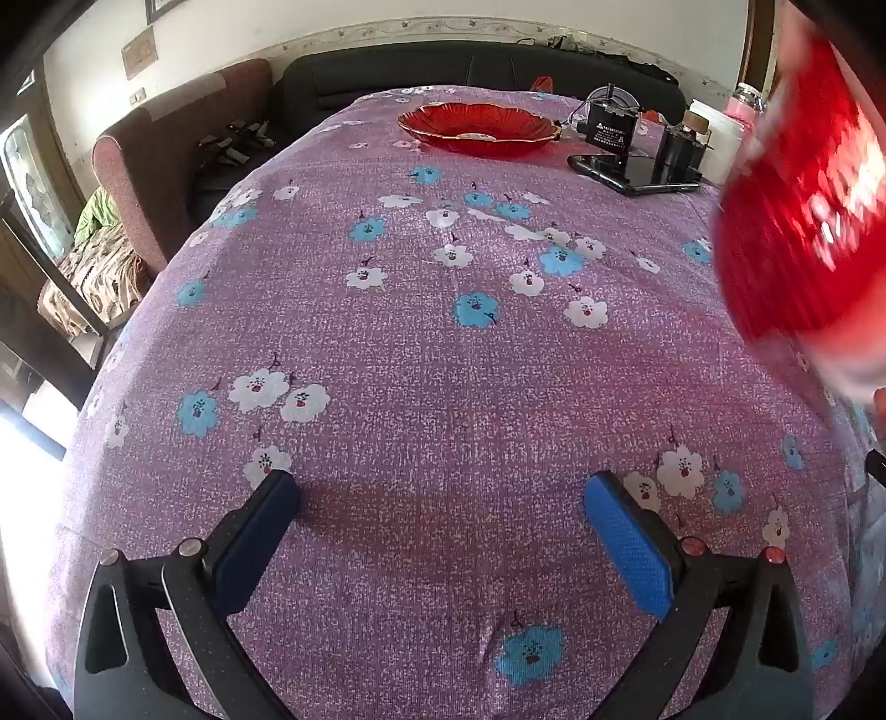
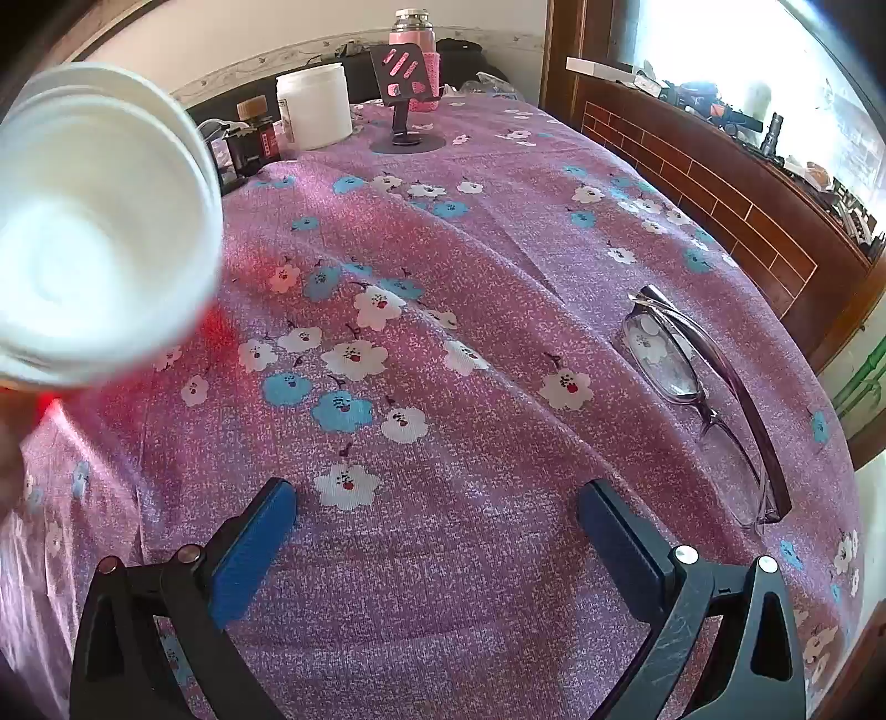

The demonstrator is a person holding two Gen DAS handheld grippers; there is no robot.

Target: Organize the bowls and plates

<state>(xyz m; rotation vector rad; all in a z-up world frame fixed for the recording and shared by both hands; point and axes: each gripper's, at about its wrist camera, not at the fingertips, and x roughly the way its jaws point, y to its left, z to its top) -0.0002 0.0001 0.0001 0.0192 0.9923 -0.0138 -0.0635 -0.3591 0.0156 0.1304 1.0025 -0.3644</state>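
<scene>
A red glass plate (image 1: 479,128) with a gold rim sits at the far end of the flowered table. A red bowl (image 1: 803,221) with a white inside is blurred in the air at the right edge of the left wrist view; it shows from its white inside (image 2: 94,243) at the left of the right wrist view. A bare hand seems to hold it from below. My left gripper (image 1: 440,498) is open and empty over the cloth. My right gripper (image 2: 437,504) is open and empty over the cloth.
A black phone (image 1: 637,174), small dark boxes (image 1: 609,124) and a white jar (image 2: 315,105) stand at the far right. A phone stand (image 2: 407,94) and pink flask (image 2: 415,50) stand beyond. Glasses (image 2: 703,399) lie near the table's right edge. Sofas (image 1: 166,160) stand at the left.
</scene>
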